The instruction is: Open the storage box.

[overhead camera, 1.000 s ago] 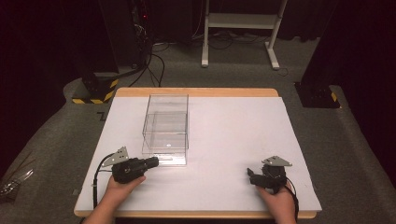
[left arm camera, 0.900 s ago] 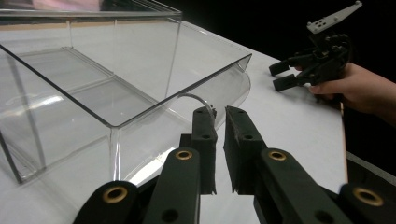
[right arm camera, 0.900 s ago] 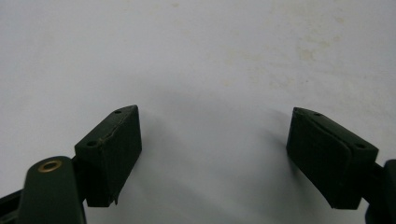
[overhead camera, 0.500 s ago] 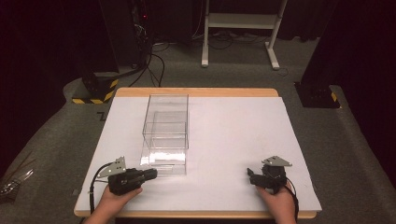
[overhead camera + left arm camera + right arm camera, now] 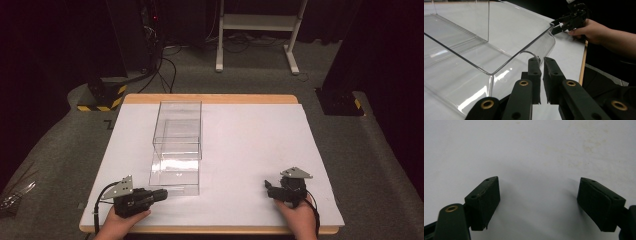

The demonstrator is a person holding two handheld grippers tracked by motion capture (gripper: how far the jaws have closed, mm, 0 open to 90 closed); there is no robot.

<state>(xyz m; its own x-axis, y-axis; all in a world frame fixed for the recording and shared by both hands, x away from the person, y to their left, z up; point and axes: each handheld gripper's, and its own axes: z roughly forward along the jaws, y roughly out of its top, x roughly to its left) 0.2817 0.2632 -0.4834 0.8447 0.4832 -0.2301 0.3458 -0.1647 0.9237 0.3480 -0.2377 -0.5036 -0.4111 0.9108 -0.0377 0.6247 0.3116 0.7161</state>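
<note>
Left claw was drawn back toward surface edge since earlier, jaws nearly together, empty. Right claw rested apart. Clear box untouched; progress unclear.

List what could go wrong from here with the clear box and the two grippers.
1. The left gripper sits close beside the clear box with its jaws nearly closed; a nudge might slide the box across the smooth white table.
2. Transparent walls make edges hard to judge, so a grasp may miss the rim.
3. The right gripper, open, rests far from the box and could not steady it quickly.

left tool drawn back toward table edge, off clear box
</note>
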